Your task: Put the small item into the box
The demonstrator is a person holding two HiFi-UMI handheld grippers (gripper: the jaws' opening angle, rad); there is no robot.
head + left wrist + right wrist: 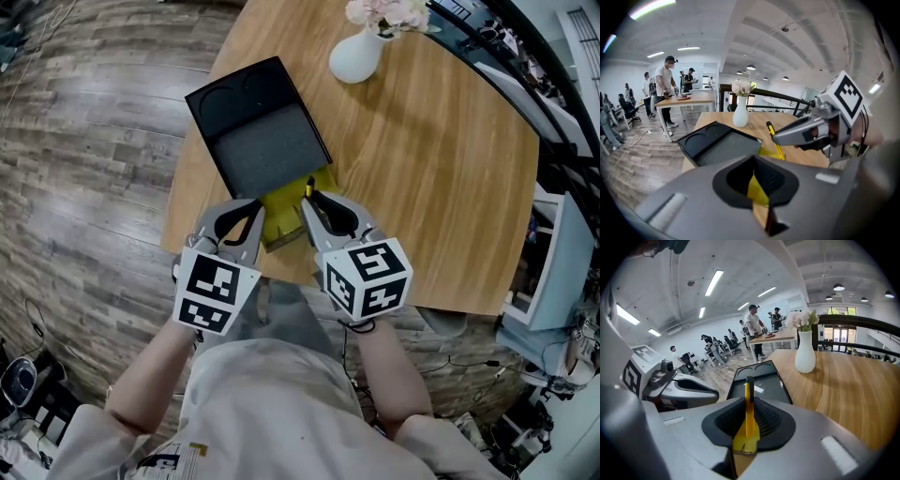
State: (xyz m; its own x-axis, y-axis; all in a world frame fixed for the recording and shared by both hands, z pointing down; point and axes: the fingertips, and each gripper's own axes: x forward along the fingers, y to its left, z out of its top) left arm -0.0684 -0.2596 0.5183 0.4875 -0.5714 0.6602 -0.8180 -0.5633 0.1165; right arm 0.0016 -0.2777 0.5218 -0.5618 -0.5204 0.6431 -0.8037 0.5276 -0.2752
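yellow stick (748, 404) clamped in right gripper (747, 430) — head view mostly hides it

The thin yellow stick with a black tip (748, 404) sinks between the closed jaws of the right gripper (310, 197), so its lower end is lost and its kind cannot be told. The flat yellow piece (286, 220) lies mostly covered under both grippers; only a sliver shows in the closed jaws of the left gripper (259, 210). Far ahead of the grippers, the pale pink flowers (389, 11) are cut off by the head view's top edge.
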